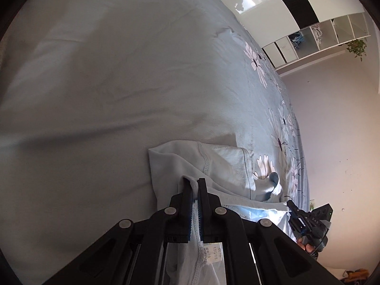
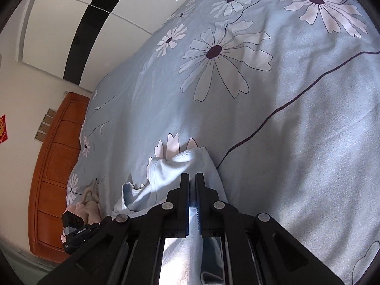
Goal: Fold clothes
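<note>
A pale blue garment [image 1: 220,166] lies bunched on the bed, its stitched hem and size label showing in the left wrist view. My left gripper [image 1: 194,182] is shut on a fold of it. In the right wrist view the same garment [image 2: 175,166] hangs from my right gripper [image 2: 192,177], which is shut on its edge. The right gripper also shows in the left wrist view [image 1: 291,204] at the lower right, holding the garment's far corner. The left gripper's body shows at the lower left of the right wrist view [image 2: 73,228].
The bed is covered by a light blue sheet with white flowers [image 2: 213,49]. A wooden headboard [image 2: 57,166] stands at the left. A white and black wardrobe [image 1: 273,11] and open shelves [image 1: 320,38] stand beyond the bed. The floor [image 1: 337,130] lies beside the bed.
</note>
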`<action>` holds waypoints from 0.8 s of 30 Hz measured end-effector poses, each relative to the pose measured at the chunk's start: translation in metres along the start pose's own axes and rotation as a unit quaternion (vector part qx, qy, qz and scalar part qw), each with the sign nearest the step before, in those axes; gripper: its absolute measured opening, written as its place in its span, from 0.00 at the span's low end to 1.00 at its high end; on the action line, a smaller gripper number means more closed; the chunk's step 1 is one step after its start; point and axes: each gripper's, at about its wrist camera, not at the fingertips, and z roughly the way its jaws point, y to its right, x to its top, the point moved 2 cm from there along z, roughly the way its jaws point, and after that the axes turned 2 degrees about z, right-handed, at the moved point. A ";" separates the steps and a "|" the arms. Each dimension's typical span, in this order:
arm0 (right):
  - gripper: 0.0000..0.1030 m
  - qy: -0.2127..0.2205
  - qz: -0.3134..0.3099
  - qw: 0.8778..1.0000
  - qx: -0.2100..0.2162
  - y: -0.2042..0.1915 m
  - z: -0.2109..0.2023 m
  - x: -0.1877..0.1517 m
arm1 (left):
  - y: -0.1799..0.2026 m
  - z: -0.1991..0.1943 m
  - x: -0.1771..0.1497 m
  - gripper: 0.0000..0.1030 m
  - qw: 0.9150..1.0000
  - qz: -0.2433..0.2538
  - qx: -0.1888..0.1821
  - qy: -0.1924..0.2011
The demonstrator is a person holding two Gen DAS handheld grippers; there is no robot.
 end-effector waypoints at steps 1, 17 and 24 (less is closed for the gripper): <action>0.07 -0.002 0.000 1.000 0.004 0.000 -0.001 0.000 | 0.001 -0.003 0.000 0.06 1.000 0.005 -0.006 0.001; 0.47 0.003 -0.131 0.988 -0.085 -0.011 -0.031 -0.008 | 0.000 -0.032 0.000 0.58 0.989 0.100 0.103 0.045; 0.47 -0.023 -0.232 0.959 -0.158 -0.042 0.012 -0.018 | 0.016 0.000 -0.002 0.58 0.977 0.153 0.145 0.024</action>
